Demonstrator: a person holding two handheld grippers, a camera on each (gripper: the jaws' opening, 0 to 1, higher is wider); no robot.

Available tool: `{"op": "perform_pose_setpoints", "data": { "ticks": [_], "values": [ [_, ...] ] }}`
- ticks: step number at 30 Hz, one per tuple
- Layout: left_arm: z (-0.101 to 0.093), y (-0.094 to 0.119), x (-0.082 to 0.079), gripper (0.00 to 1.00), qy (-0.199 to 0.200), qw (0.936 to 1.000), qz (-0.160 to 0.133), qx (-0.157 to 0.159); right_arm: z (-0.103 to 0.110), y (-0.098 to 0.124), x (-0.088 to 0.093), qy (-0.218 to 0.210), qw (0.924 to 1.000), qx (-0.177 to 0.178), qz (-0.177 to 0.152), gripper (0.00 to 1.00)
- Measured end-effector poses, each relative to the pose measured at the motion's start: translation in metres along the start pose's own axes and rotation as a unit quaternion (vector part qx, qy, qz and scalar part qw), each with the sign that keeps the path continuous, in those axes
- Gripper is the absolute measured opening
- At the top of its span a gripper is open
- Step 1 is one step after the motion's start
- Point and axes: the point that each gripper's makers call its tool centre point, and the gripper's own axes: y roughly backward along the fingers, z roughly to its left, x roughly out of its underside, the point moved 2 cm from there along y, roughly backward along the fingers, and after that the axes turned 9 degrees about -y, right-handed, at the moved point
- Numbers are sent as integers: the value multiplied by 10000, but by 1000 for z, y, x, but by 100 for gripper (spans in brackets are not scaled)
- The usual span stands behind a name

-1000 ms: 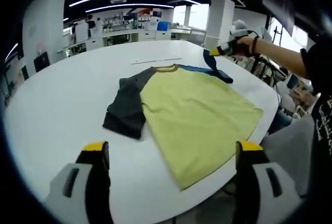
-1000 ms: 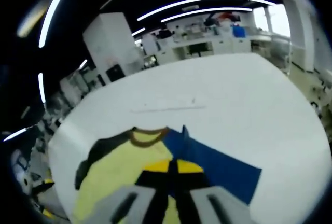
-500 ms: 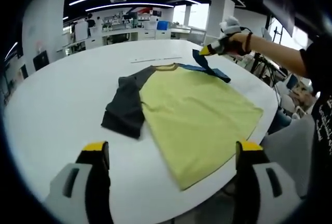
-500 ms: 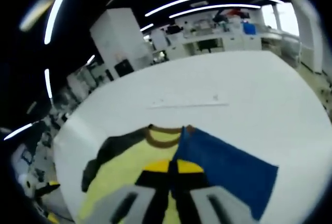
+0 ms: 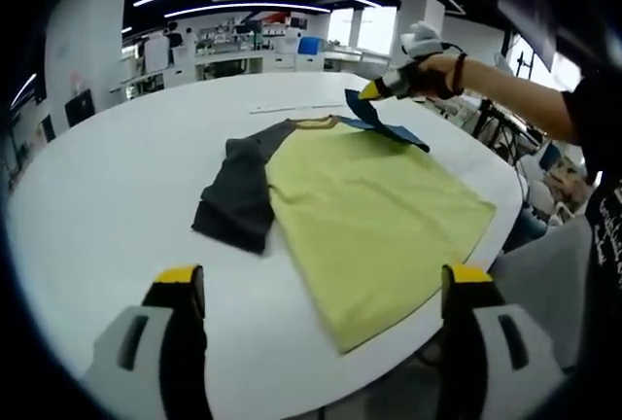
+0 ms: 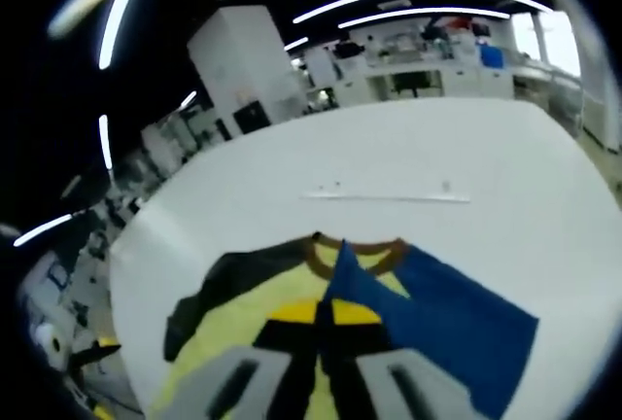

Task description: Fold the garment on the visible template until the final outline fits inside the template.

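Yellow-bodied T-shirt [image 5: 374,216] with a brown neckband, one dark grey sleeve [image 5: 233,196] and one blue sleeve [image 5: 384,123], spread flat on the round white table [image 5: 107,196], hem hanging toward the near edge at right. Seen in the left gripper view with the left gripper [image 5: 326,289] hovering over the near edge, yellow-tipped jaws wide apart, holding nothing. At the far right edge, right gripper [image 5: 374,89] clamped on the blue sleeve, lifted off the table. Compared with a second ago, held higher and carried further in over the yellow body, toward the neckband. Thin pale strip [image 5: 296,106] lying beyond the collar, possibly a template mark; cannot tell.

Right gripper view: jaws pressed together on the blue cloth [image 6: 437,318], yellow tips [image 6: 316,311] meeting at bottom centre. Blue sleeve draped across toward the brown collar [image 6: 355,248], more of the neckband covered than before. Grey sleeve [image 6: 228,289] flat, untouched.

Judged early: first sleeve fold under way, not laid down; grey sleeve and body folds left.
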Motion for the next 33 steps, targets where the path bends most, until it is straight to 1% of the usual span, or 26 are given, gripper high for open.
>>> {"op": "perform_pose_setpoints", "data": {
  "ticks": [3, 8, 17, 23, 27, 31, 33],
  "values": [
    [0, 0, 0, 99, 18, 10000, 12, -22, 6, -5, -2, 49, 10000, -61, 15, 0],
    [1, 0, 2, 98, 36, 10000, 14, -44, 23, -13, -3, 224, 9996, -176, 76, 0],
    [3, 1, 3, 98, 57, 10000, 19, -73, 50, -22, -2, 564, 9974, -396, 205, 0],
    [1, 2, 2, 97, 82, 9999, 14, -104, 71, -28, 4, 863, 9943, -524, 349, 0],
    [-1, 2, 2, 97, 93, 9999, 22, -120, 80, -30, 6, 966, 9925, -636, 393, 0],
    [-1, 3, 3, 97, 104, 9999, 27, -132, 95, -30, 13, 1083, 9901, -770, 460, 0],
    [-1, 3, 2, 97, 109, 9998, 18, -138, 99, -31, 15, 1122, 9892, -804, 492, 0]
  ]
}}
